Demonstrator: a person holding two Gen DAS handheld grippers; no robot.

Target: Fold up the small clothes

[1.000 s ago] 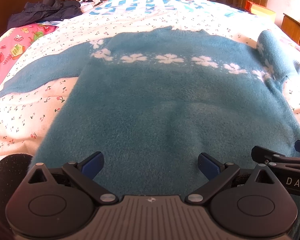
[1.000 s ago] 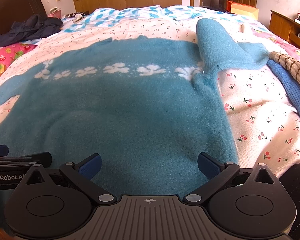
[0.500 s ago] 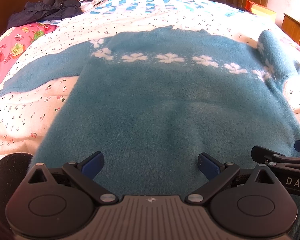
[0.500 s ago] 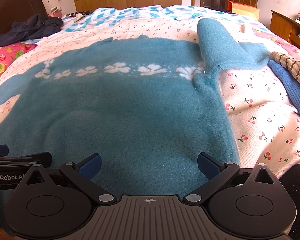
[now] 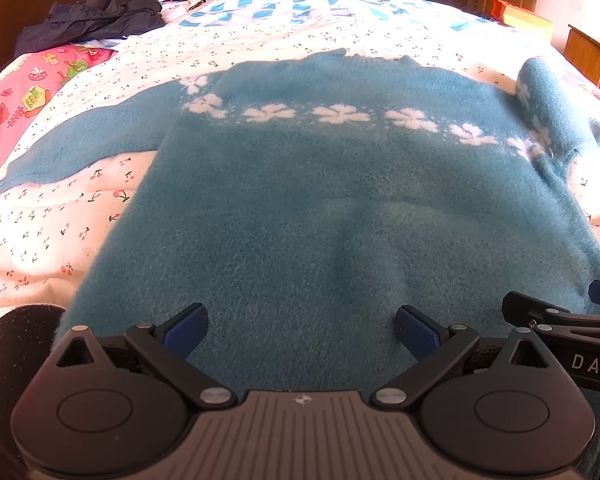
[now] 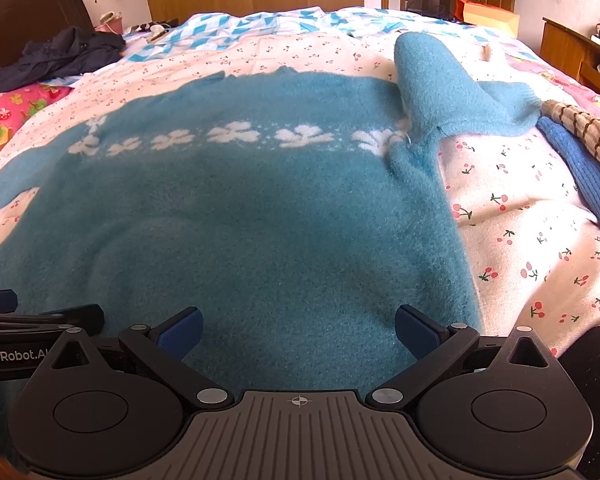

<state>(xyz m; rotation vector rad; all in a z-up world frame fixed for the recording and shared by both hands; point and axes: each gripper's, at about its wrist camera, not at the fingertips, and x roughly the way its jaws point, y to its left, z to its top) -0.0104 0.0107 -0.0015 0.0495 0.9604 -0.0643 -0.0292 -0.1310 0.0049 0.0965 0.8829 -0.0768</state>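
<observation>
Around your work: a dark jacket (image 5: pixel 96 12) heaped at the upper left of the left view, beside the dark headboard (image 6: pixel 28 12); a pink printed cloth (image 5: pixel 28 92) at the left edge below it; a blue-and-white checked cover (image 6: pixel 240 26) across the top centre of the right view; a blue knit (image 6: pixel 588 176) and a brown checked cloth (image 6: pixel 592 132) stacked at the right edge of the right view, just beside the sweater's right cuff; an orange box (image 6: pixel 486 14) at upper right, near a wooden door. The cherry-print bedspread (image 6: pixel 520 220) lies under everything. Your task item, the teal sweater (image 5: pixel 320 200) with its band of white flowers, lies spread flat across the middle of both views, one sleeve stretched to the left edge, the other folded up on itself at the upper right. Your left gripper (image 5: pixel 300 330) sits low over the hem with fingers wide apart, gripping nothing; your right gripper (image 6: pixel 298 330) likewise, spread wide at the hem beside it.
</observation>
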